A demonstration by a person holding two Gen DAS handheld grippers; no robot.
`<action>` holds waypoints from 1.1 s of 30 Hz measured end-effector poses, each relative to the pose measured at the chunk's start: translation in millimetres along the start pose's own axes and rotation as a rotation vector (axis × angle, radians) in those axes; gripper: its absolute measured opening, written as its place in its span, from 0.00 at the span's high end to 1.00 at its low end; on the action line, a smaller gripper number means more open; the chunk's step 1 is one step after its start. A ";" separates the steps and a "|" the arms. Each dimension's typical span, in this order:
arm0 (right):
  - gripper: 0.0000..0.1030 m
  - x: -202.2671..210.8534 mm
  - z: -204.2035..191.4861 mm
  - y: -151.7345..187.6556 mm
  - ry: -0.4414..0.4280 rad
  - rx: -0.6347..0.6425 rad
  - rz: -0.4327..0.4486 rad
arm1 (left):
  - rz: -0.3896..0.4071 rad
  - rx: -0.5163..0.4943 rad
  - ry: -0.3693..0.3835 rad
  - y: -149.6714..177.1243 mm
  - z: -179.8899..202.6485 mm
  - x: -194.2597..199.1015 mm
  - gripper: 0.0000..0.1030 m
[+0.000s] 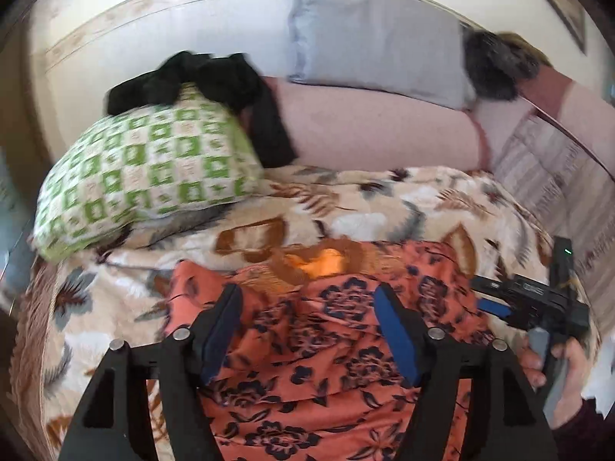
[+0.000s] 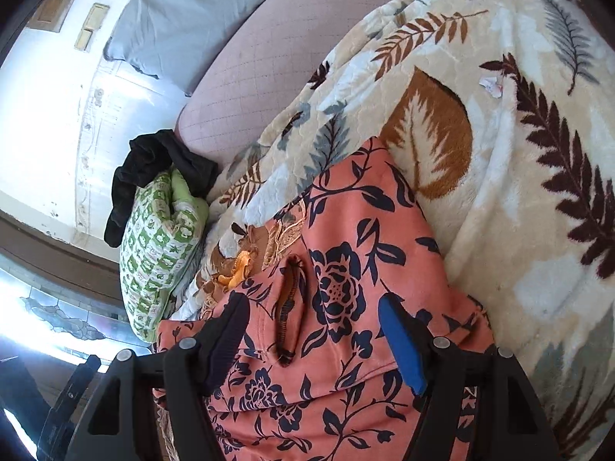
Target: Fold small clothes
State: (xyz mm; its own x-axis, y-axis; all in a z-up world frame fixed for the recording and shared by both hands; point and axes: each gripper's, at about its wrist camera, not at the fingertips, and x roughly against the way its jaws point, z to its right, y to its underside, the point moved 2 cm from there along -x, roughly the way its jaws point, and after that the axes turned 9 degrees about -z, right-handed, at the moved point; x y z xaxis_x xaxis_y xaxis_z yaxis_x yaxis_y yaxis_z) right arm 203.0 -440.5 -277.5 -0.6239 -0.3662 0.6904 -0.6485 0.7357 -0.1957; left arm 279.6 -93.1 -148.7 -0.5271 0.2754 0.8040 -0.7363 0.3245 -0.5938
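Daylight floods both views — in the right wrist view the window (image 2: 57,319) at lower left is blown out to white glare and the pale wall (image 2: 50,115) above it washes out too, while the leaf-print blanket (image 2: 519,153) stays crisp and evenly lit. The left wrist view is softer, smeared by motion blur across the green checked pillow (image 1: 150,169) and the black cloth (image 1: 200,80) on it. Heavy fisheye bending curves the edges, with dark vignetted corners in both — shadows are soft and shallow.
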 end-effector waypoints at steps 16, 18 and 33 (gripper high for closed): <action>0.32 -105.7 -47.2 33.5 -0.166 0.012 -0.220 | -0.051 0.397 -0.266 79.2 -140.7 -78.2 0.59; 0.40 -120.8 -54.7 38.2 -0.106 0.058 -0.199 | -0.087 0.374 -0.234 82.3 -139.1 -89.3 0.75; 0.95 18.4 -72.0 -15.7 0.080 0.252 0.319 | -0.214 0.241 -0.254 87.6 -123.1 -120.9 0.87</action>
State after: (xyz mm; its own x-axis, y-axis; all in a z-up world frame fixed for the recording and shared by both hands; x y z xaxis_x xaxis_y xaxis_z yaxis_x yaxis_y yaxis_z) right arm 233.2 -417.7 -211.6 -0.7814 -0.0893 0.6175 -0.5205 0.6390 -0.5663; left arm 331.0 13.5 -301.8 -0.4168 -0.0170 0.9088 -0.9032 0.1205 -0.4119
